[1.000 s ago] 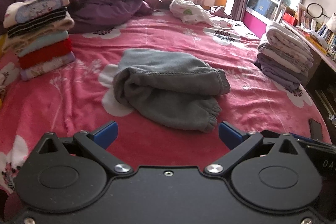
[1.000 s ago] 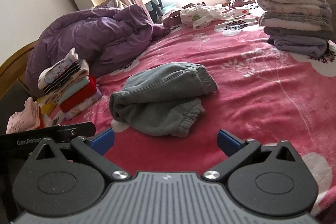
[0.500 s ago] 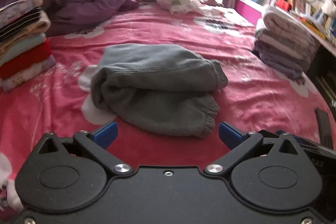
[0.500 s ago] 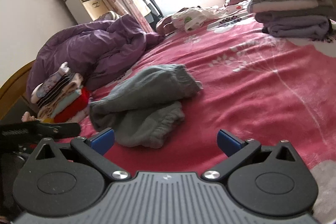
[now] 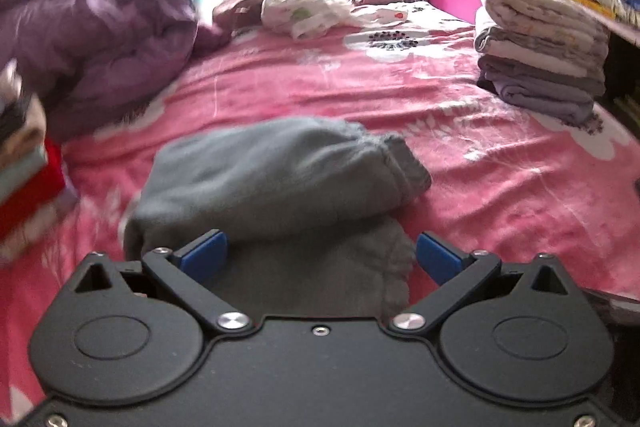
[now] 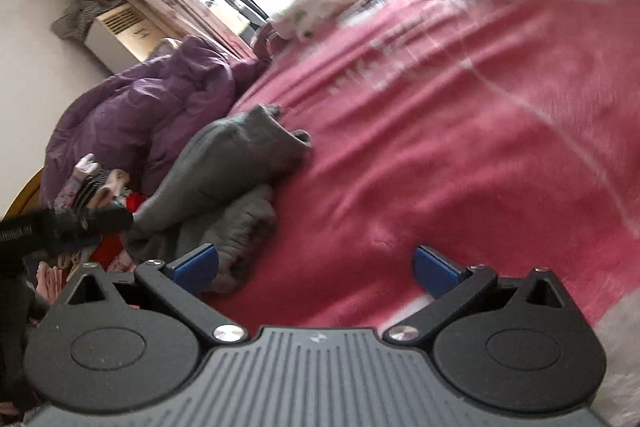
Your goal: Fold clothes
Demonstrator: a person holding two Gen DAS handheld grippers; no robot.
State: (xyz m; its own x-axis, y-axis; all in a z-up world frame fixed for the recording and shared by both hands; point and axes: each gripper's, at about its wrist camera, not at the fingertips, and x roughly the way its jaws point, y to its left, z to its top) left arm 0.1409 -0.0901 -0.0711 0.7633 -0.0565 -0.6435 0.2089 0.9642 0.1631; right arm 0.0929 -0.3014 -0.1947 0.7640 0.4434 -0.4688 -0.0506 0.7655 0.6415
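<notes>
Folded grey sweatpants (image 5: 276, 179) lie in the middle of the pink flowered bed (image 5: 500, 163). My left gripper (image 5: 320, 259) is open, low at the pants' near edge, with the lower cuffed leg between its blue fingertips (image 5: 204, 255). My right gripper (image 6: 316, 269) is open and tilted, just right of the pants (image 6: 224, 163), over bare bedspread (image 6: 460, 147); its left fingertip (image 6: 196, 265) is at the pants' cuff. The left gripper's black body (image 6: 60, 223) shows at the left of the right wrist view.
A stack of folded clothes (image 5: 24, 155) stands at the bed's left and another folded stack (image 5: 544, 55) at the right. A purple duvet (image 5: 100, 51) is heaped at the back left. Unfolded white clothes (image 5: 308, 11) lie at the far end. Shelves run along the right.
Both grippers have moved forward and down toward the grey sweatpants. The left one now straddles the near edge. The right one has tilted and come close beside the cuff.
</notes>
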